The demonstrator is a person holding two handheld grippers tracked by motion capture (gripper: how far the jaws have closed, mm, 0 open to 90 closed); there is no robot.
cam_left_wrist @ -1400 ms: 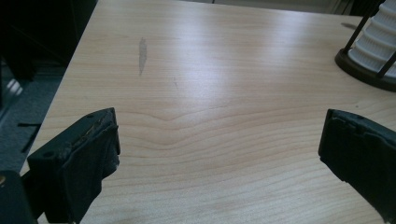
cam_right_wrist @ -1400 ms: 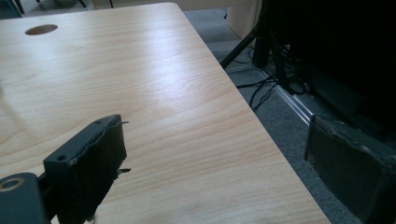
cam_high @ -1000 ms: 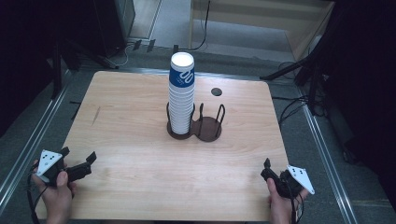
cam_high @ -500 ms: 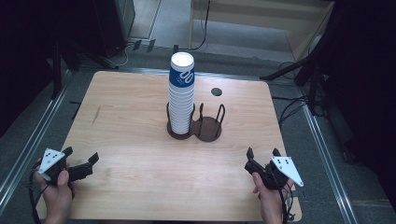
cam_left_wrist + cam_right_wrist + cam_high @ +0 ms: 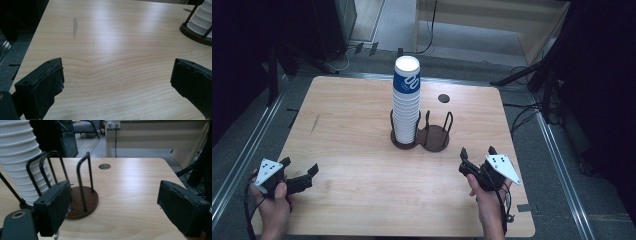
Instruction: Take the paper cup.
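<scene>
I read this as the approach: right gripper (image 5: 477,159) spread, nothing between its jaws, near the cup stack (image 5: 406,102) in its holder (image 5: 432,138) (table centre). Next: line up on the top cup.

- The stack of cups (image 5: 406,107) was white and ribbed, and its top cup (image 5: 407,76) wore a blue band with white marks.
- The holder (image 5: 432,136) was dark brown, with black wire posts.
- The bench (image 5: 347,125) was pale wood grain with one dark streak.
- Both grippers' jaws were black.
</scene>
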